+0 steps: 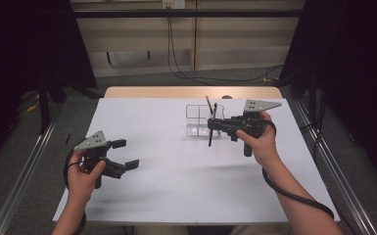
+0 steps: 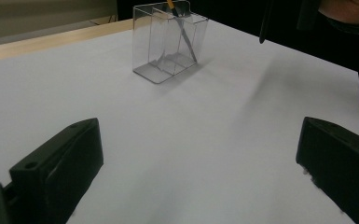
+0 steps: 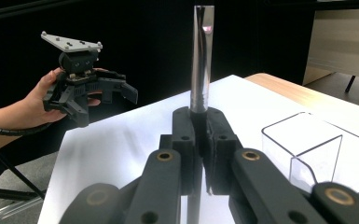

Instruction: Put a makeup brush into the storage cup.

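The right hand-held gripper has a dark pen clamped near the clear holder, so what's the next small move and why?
Probably carry the pen over an open compartment of the clear holder and lower it in. The right hand-held gripper is shut on it beside the holder, where a pencil already stands.

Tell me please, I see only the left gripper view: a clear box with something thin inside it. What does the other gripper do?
Observer: The right gripper is shut on a dark pen; in its own view the jaws pinch the pen near its lower part.
Operator: Is this pen already in the box?
Observer: No. In the high view the pen hangs at the front left of the clear organizer, outside its walls.
Operator: And what is already inside the box?
Observer: The high view shows two thin sticks in it: a pencil and a darker pen beside it.
Operator: Is my gripper open?
Observer: Yes, the left gripper is open with nothing between its jaws.
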Available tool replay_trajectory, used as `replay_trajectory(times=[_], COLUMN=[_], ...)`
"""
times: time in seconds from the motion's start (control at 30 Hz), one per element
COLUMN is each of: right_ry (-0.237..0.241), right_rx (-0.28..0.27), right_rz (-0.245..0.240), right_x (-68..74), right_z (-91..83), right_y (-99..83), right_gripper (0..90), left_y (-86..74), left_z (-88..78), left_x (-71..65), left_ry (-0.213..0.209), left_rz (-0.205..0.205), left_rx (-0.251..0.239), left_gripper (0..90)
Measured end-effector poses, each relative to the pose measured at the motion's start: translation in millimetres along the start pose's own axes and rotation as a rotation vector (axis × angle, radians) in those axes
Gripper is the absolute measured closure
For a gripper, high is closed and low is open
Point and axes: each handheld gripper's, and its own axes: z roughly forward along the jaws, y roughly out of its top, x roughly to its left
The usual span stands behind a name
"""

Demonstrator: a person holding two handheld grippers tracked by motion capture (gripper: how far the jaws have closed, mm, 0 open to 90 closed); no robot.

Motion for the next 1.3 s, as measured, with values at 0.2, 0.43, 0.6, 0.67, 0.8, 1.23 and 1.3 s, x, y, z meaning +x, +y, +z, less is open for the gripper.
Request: replay_trajectory(times=[0.2,0.43,0.6,0.67,0.8,1.23,1.3], right_ry=[-0.005,-0.014,-0.031,-0.035,-0.048,-0.097,-0.111], right_rx=[0.003,0.004,0.009,0.012,0.02,-0.005,-0.009], right_rz=[-0.004,-0.013,-0.02,-0.022,-0.026,-0.056,-0.059], right_x=[-1.5,-3.9,-6.7,-7.9,-11.1,-19.6,-21.0], right_z=[-0.8,-3.1,-4.6,-4.7,-3.4,-2.6,-2.3], right_y=[1.8,4.8,6.2,7.2,9.4,24.2,26.6], right_gripper=[84.9,84.9,84.9,84.9,84.9,84.9,84.9], left_y=[-2.6,-5.6,-6.2,-6.3,-7.8,-11.3,-11.2], left_z=[-4.0,-8.4,-10.6,-10.9,-10.2,-15.0,-15.1], left_x=[0.1,1.4,1.7,1.6,1.8,2.0,1.4], left_ry=[0.013,0.023,0.025,0.026,0.032,0.031,0.026], left_rz=[0.001,-0.002,0.001,0.003,0.006,-0.006,-0.003], left_rx=[-0.005,-0.012,-0.018,-0.019,-0.012,-0.03,-0.026], left_gripper=[0.6,0.6,0.6,0.6,0.6,0.6,0.6])
